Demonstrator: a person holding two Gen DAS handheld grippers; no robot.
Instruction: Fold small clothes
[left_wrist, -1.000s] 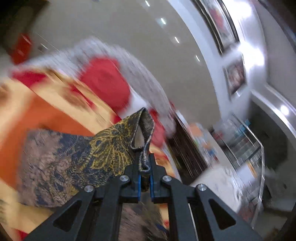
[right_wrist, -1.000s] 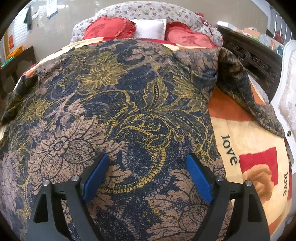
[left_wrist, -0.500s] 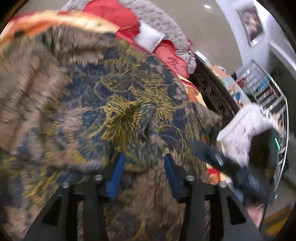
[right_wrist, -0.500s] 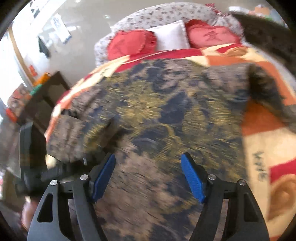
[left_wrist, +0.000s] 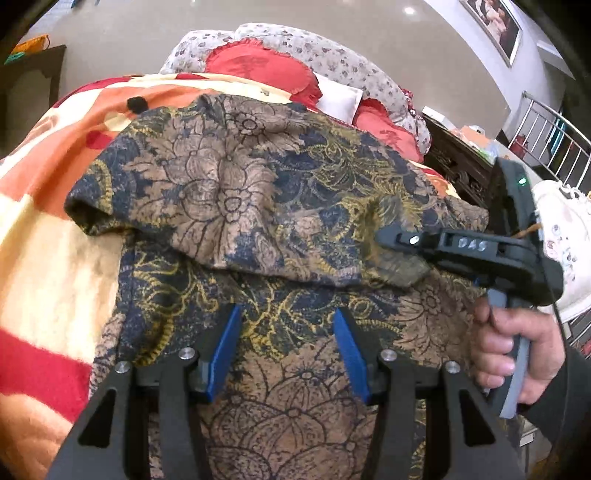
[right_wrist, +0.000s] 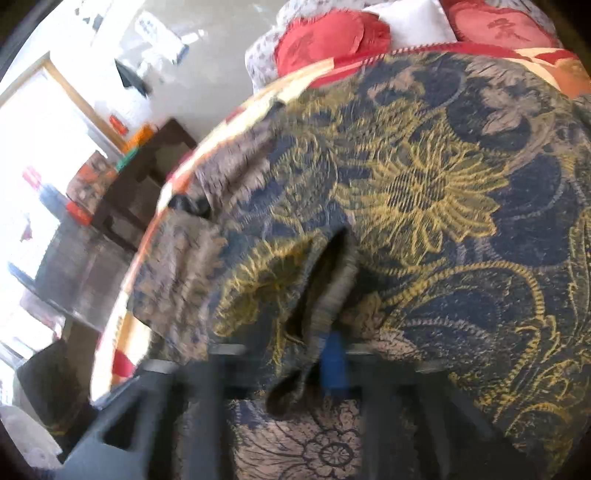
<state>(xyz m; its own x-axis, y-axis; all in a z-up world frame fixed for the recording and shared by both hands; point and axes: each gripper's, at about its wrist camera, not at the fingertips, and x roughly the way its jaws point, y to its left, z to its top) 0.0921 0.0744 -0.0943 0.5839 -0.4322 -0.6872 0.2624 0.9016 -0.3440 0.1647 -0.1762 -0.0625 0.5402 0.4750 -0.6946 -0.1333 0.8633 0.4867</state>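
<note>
Two grippers meet over the floral garment spread on the blanket; left gripper hovers wide apart above it. Right gripper pinches a folded edge of the cloth.

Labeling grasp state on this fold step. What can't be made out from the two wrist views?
- Right gripper, right wrist view: motion blur and a fold of the patterned garment cover the fingers; closure unclear.
- Right gripper, left wrist view: seen side-on, tips buried in the garment.
- Garment's near hem: cut off by the bottom edge behind the left gripper.
- Blanket under the garment: covered.
</note>
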